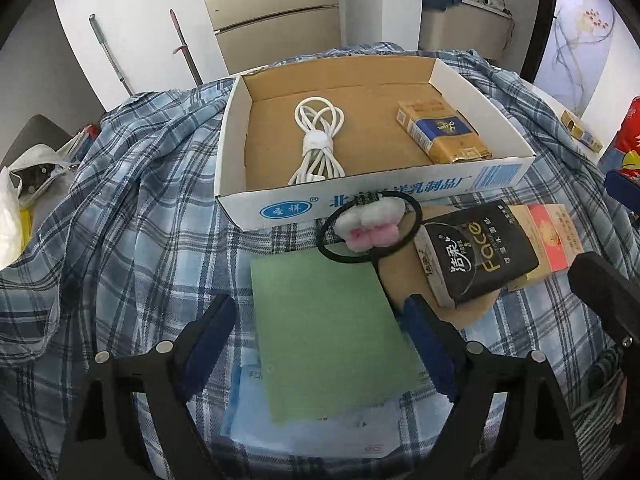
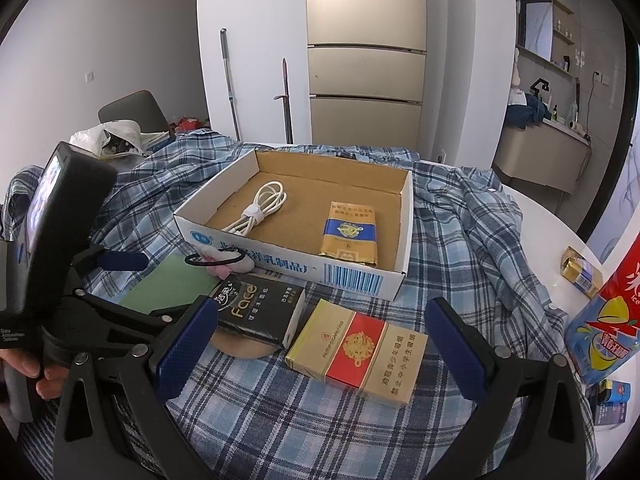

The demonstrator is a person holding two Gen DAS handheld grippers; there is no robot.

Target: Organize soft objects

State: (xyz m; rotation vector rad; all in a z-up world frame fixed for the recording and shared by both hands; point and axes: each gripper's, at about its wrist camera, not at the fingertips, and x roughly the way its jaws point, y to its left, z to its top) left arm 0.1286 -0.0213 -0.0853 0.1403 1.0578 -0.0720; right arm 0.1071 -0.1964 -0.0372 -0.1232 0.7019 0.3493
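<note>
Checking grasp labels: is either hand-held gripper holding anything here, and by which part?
Nothing is held. The left hand-held gripper stands open over the green cloth, pads clear. The right hand-held gripper is open above the red-and-gold pack.

Box print (image 1: 396, 194) partly hidden behind hair tie plush (image 1: 370, 222). Round brown mat (image 1: 404, 280) mostly covered by tissue pack (image 1: 476, 258). Blue packet (image 1: 312, 436) lies under green sheet (image 1: 332, 336); its small print unreadable. Red-blue bag (image 2: 608, 320) cut by right edge.
</note>
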